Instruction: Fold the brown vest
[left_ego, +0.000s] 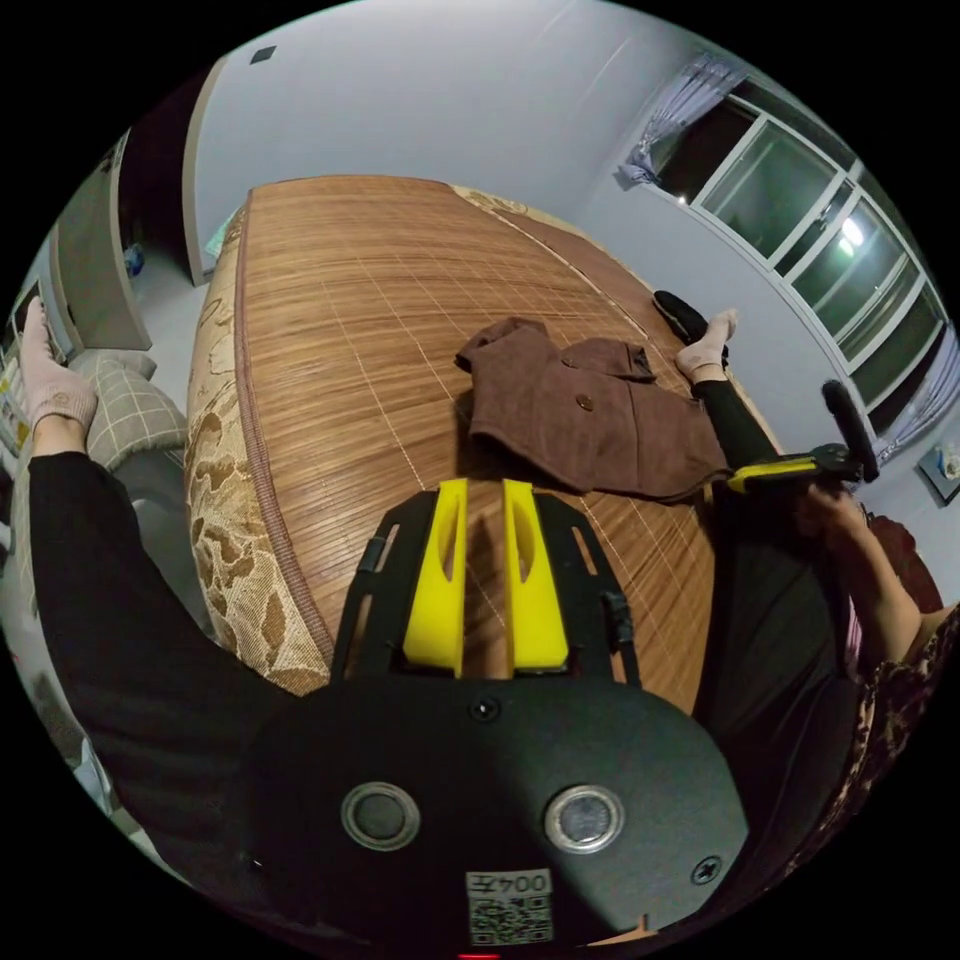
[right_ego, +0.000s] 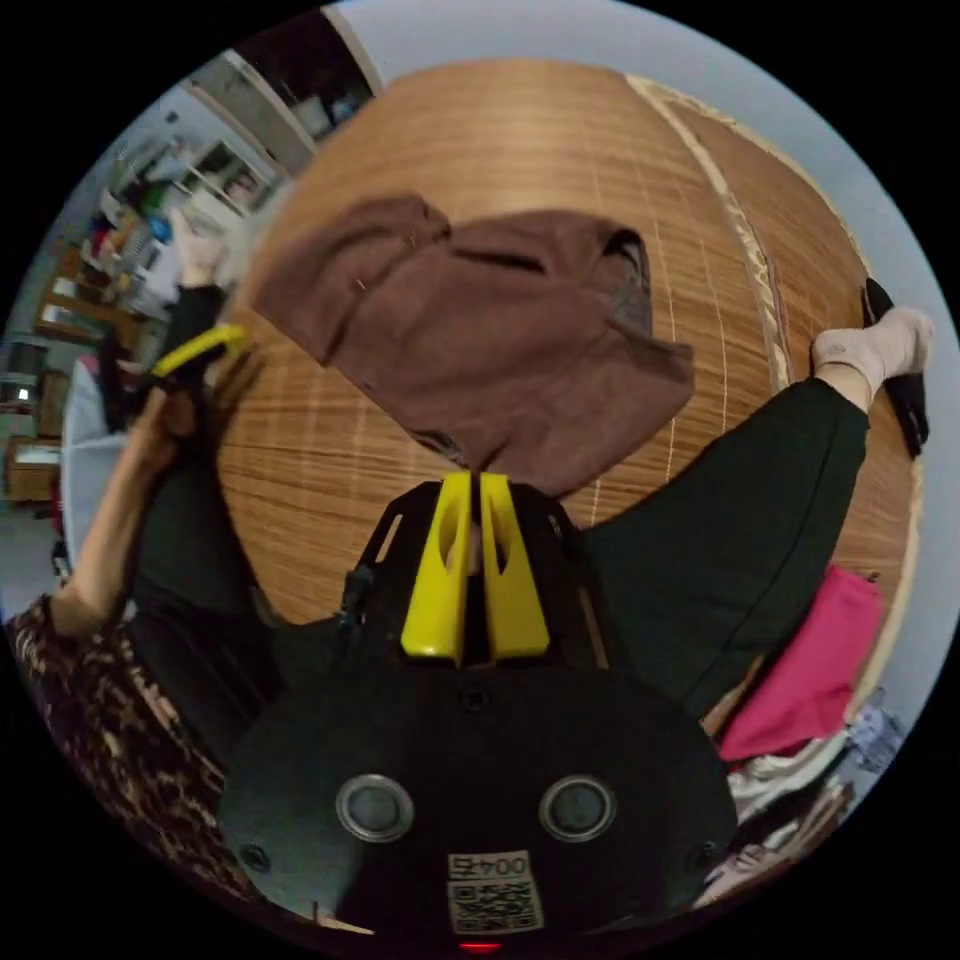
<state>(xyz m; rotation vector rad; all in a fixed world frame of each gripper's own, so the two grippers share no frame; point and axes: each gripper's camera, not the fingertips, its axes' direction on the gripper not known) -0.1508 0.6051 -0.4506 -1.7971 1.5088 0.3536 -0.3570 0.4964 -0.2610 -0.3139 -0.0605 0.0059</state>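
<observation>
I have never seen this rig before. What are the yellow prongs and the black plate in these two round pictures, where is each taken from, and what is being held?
Each round picture comes from a fisheye camera riding on a handheld gripper; the black plate is its body, the yellow prongs its two jaws. A person seated on a bamboo mat holds one in each hand. In the left gripper view, the left gripper has its jaws slightly apart, holding nothing, above the mat. The right gripper has its jaws closed on the near edge of the brown vest, which lies crumpled on the mat. A pink garment lies beside the person's leg.
</observation>
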